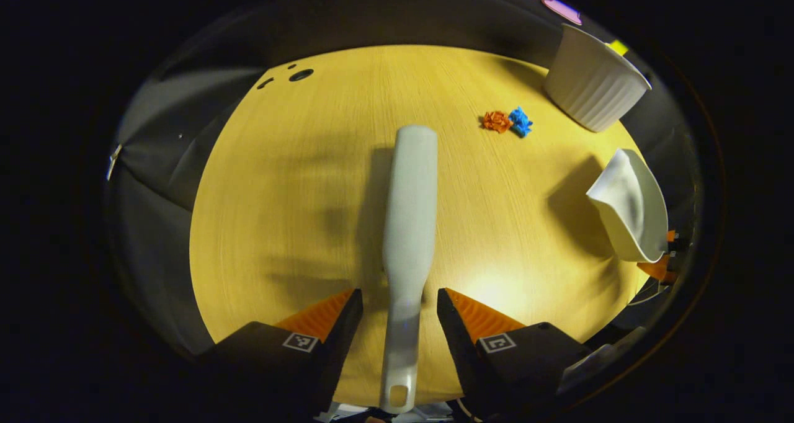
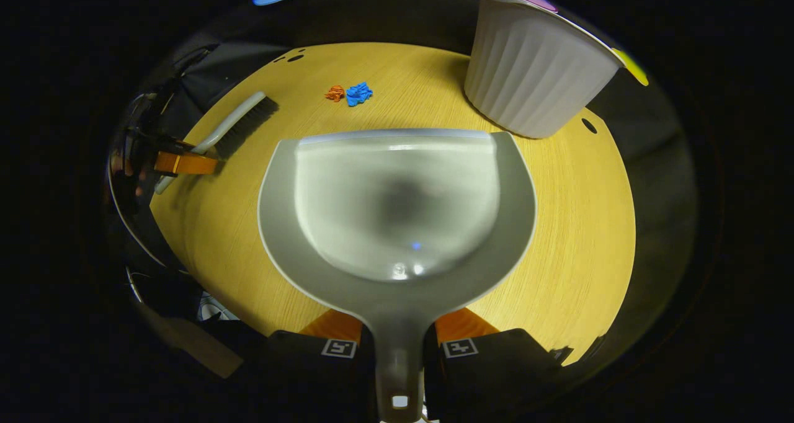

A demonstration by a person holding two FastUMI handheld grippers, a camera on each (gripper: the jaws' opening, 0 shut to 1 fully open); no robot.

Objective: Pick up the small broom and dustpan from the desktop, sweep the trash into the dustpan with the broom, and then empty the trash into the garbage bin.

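The left gripper [image 1: 400, 305] straddles the broom [image 1: 409, 212] handle, fingers apart, not pressing it; the right gripper [image 2: 399, 339] is clamped on the dustpan [image 2: 397, 212] handle, above the table [image 2: 570, 224]; trash [image 2: 349, 93] lies near the bin [image 2: 533, 69]

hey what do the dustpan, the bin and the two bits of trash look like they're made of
Dustpan: looks like smooth moulded plastic, with glossy highlights in its scoop. Garbage bin: probably matte white plastic, its wall ribbed vertically. Orange scrap and blue scrap: likely crumpled paper, judging by their creased, irregular shapes, though too small to be sure.
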